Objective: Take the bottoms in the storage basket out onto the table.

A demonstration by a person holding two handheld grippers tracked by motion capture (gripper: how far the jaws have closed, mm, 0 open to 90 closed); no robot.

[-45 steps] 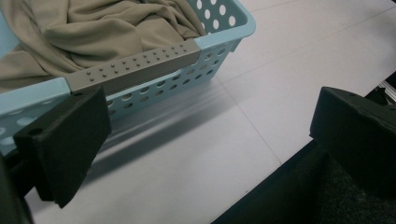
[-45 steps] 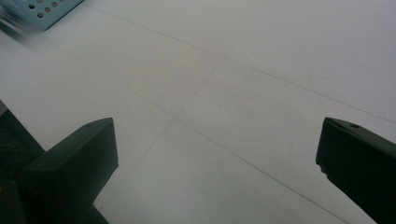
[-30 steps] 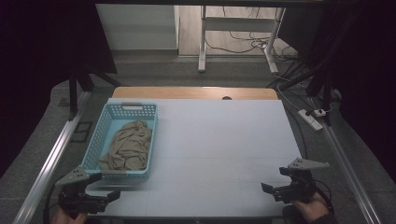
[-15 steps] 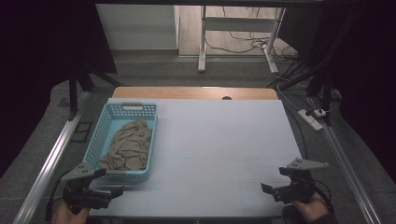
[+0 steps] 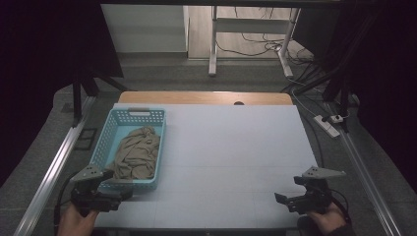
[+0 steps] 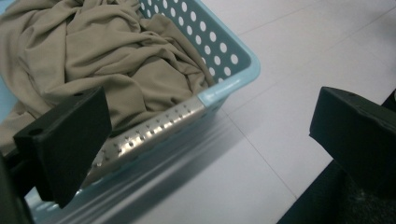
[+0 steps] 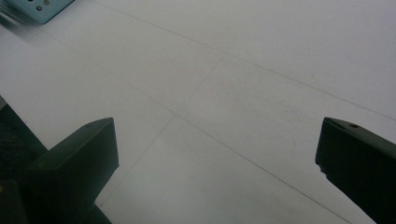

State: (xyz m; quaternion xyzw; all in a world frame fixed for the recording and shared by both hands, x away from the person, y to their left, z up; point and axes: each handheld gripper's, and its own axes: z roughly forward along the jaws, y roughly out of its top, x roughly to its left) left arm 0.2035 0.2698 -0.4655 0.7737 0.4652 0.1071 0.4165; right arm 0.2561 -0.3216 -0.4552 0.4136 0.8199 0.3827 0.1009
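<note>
Where crumpled tan cloth (image 6: 93,51) fills perforated basket (image 6: 219,56)

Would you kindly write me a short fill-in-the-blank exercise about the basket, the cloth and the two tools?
1. The beige cloth lies crumpled inside the light blue ____.
2. The basket stands on the ____ half of the white table.
3. The left tool, at the basket's near corner, has its jaws ____.
4. The right tool holds ____.

Missing words: basket; left; open; nothing

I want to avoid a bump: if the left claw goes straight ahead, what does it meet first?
Probably the near rim of the blue basket, then the beige cloth inside; the left claw is open.
</note>
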